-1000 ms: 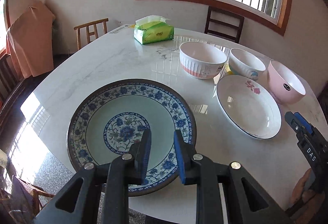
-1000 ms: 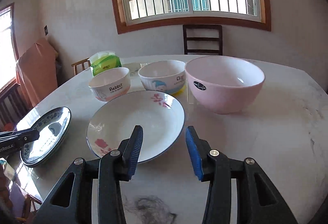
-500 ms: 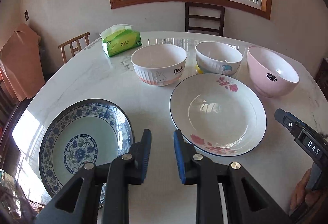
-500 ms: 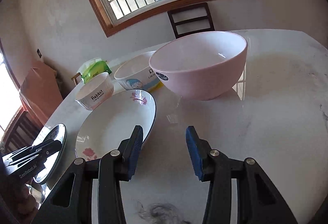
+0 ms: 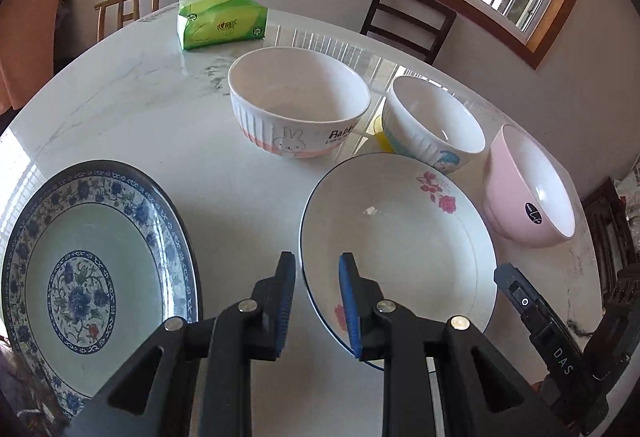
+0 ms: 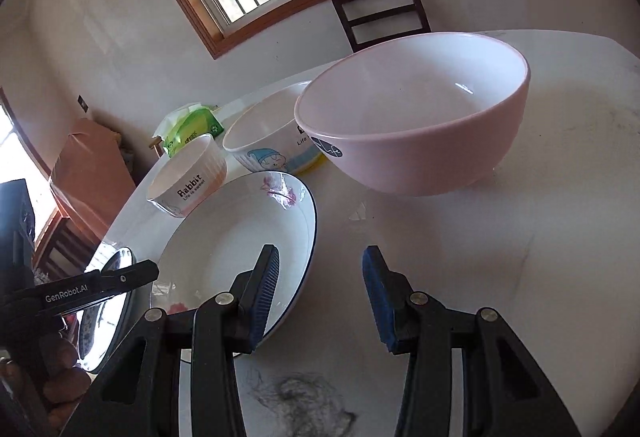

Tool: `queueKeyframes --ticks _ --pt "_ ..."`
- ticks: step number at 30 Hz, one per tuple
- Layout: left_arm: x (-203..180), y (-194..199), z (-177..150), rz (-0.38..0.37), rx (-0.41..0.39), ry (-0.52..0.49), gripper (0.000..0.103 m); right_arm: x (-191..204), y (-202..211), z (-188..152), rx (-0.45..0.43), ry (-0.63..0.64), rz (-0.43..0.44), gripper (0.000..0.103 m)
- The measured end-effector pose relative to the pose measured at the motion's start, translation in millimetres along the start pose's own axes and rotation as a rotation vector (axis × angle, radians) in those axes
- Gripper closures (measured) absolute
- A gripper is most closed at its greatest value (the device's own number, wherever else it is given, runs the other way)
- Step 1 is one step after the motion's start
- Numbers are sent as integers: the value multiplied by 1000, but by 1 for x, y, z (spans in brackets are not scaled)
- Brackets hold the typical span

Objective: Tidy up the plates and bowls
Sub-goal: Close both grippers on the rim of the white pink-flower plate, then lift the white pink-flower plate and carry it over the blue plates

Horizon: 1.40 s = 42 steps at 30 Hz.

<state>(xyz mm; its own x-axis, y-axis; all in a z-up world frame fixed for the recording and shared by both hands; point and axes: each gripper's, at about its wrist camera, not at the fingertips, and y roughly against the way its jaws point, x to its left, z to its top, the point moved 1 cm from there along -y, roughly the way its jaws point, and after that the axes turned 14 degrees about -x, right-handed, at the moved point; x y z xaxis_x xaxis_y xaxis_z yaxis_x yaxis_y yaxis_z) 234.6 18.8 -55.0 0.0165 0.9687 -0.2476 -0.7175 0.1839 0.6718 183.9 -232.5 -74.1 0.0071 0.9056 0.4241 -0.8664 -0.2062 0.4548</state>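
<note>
Left wrist view: the left hand-held gripper point(image 5: 317, 273) hangs empty at lower centre, its jaws narrowly parted. They straddle the near rim of the white flowered plate point(image 5: 396, 233), which lies just ahead and to the right on the tabletop point(image 5: 152, 105). The blue patterned plate point(image 5: 96, 273) sits at lower left, apart from it. Behind stand the rabbit bowl point(image 5: 298, 103), a second white bowl point(image 5: 434, 125) and the pink bowl point(image 5: 528, 189) at right.

Right wrist view: the right hand-held gripper point(image 6: 320, 273) is empty with jaws wide. The pink bowl point(image 6: 412, 117) lies ahead at upper right, well apart; the white flowered plate point(image 6: 240, 241) is under its left finger. The left one seems nearer to gripping that plate's rim.
</note>
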Motion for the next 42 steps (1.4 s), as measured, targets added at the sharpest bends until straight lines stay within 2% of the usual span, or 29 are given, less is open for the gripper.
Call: queueKeyframes --ticks 1,6,11,16,20,22,25,31,42 --pt "2 -3 1 5 6 6 80 -1 -3 0 19 -9 4 56" --pt "7 -22 3 -17 71 40 80 0 -15 0 72 -7 5 56" --pt "7 -37 3 -6 96 29 80 4 -28 0 120 5 5 56" --pt "6 -41 1 -6 100 20 79 10 -32 0 127 38 -2 57" --pt "1 -45 1 -22 117 10 79 15 -37 0 138 56 2 66" --pt "0 -44 0 -17 116 1 79 17 -40 -2 154 68 8 81" --pt "-3 -44 0 -19 112 -22 81 17 -39 -2 151 87 -11 87" --pt "-6 -36 -8 -9 106 -18 82 16 -32 -3 139 103 -10 89" --pt "-12 -5 -29 -20 112 4 82 14 5 -12 110 88 -10 90"
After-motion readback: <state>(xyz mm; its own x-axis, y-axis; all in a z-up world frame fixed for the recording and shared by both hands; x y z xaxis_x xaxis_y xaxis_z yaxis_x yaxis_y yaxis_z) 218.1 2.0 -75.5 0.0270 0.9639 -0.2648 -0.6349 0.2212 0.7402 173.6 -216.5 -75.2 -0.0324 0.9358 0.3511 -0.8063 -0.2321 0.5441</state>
